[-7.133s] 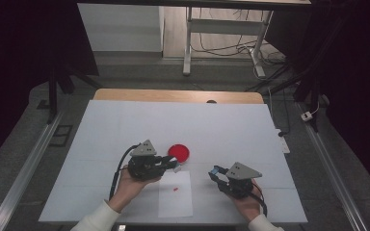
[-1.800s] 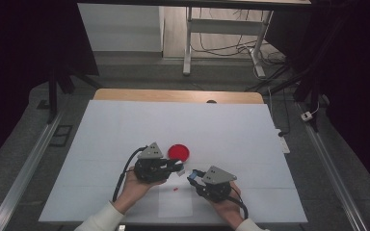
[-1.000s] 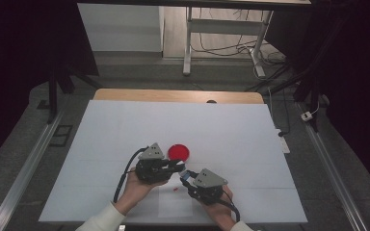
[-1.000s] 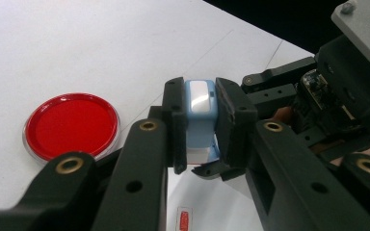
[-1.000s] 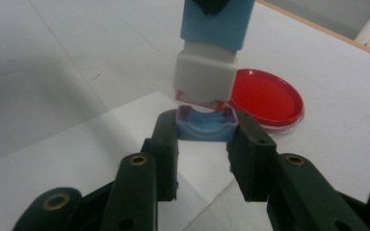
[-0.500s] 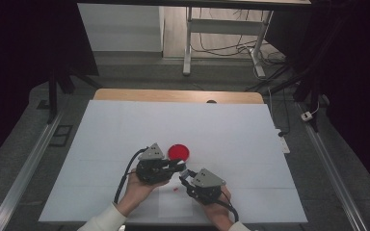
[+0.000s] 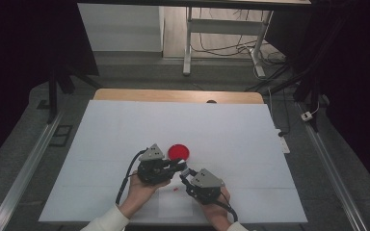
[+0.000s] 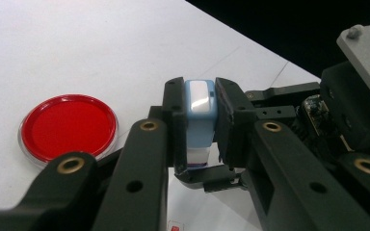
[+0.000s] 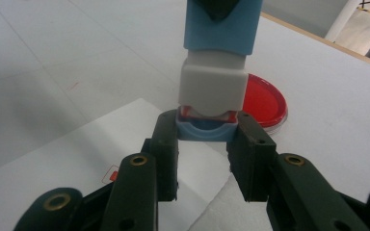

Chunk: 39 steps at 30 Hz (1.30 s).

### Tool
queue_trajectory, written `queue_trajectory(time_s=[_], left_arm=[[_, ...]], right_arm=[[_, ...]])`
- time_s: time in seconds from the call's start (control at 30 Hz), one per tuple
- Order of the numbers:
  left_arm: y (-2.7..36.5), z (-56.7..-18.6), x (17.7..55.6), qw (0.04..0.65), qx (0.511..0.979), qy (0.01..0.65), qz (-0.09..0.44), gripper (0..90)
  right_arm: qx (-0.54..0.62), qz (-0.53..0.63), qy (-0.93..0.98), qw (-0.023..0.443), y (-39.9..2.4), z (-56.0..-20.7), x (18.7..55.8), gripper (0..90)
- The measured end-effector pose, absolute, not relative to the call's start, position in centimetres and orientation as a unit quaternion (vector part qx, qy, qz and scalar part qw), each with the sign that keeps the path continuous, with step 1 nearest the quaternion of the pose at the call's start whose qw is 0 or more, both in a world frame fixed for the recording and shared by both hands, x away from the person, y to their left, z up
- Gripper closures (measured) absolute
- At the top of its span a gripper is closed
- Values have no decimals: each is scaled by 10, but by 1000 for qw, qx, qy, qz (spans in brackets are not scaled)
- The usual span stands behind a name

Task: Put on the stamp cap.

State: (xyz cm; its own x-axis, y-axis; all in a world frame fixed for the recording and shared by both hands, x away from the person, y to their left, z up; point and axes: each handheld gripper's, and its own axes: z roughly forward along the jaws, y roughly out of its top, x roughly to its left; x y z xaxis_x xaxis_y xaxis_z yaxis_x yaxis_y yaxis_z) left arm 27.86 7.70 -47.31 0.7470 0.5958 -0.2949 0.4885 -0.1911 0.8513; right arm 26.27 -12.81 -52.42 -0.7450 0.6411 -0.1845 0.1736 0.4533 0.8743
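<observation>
A light-blue and white stamp-like block stands clamped between the jaws of my left gripper, which is shut on its blue upper body. Below its white middle section sits a blue cap, and my right gripper is shut on that cap. In the high view the left gripper and the right gripper meet tip to tip at the block, just above the table. A round red dish lies right behind them.
A white paper sheet with a small red mark lies under the grippers near the front edge of the white table. In the gripper views, the red dish lies close by.
My right gripper has moved left and forward from the table's right side to the left gripper and now clamps the block's lower cap. The left gripper has hardly moved.
</observation>
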Motion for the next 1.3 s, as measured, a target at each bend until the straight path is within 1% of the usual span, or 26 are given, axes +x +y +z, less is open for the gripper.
queue_trajectory(time_s=[0.47, 0.7, 0.87, 1.1, 1.3], left_arm=[[76, -477, 278, 534, 760, 367, 51, 755], [73, -481, 277, 533, 759, 371, 49, 755], [76, -481, 279, 536, 757, 372, 38, 757], [74, -484, 278, 538, 756, 372, 35, 758], [73, -488, 278, 540, 753, 376, 23, 759]], right_arm=[[270, 458, 805, 262, -127, -524, 263, 646], [266, 449, 807, 276, -126, -525, 262, 647], [255, 441, 810, 289, -124, -524, 259, 649], [261, 446, 806, 289, -125, -524, 258, 650], [272, 455, 801, 278, -126, -524, 258, 649]])
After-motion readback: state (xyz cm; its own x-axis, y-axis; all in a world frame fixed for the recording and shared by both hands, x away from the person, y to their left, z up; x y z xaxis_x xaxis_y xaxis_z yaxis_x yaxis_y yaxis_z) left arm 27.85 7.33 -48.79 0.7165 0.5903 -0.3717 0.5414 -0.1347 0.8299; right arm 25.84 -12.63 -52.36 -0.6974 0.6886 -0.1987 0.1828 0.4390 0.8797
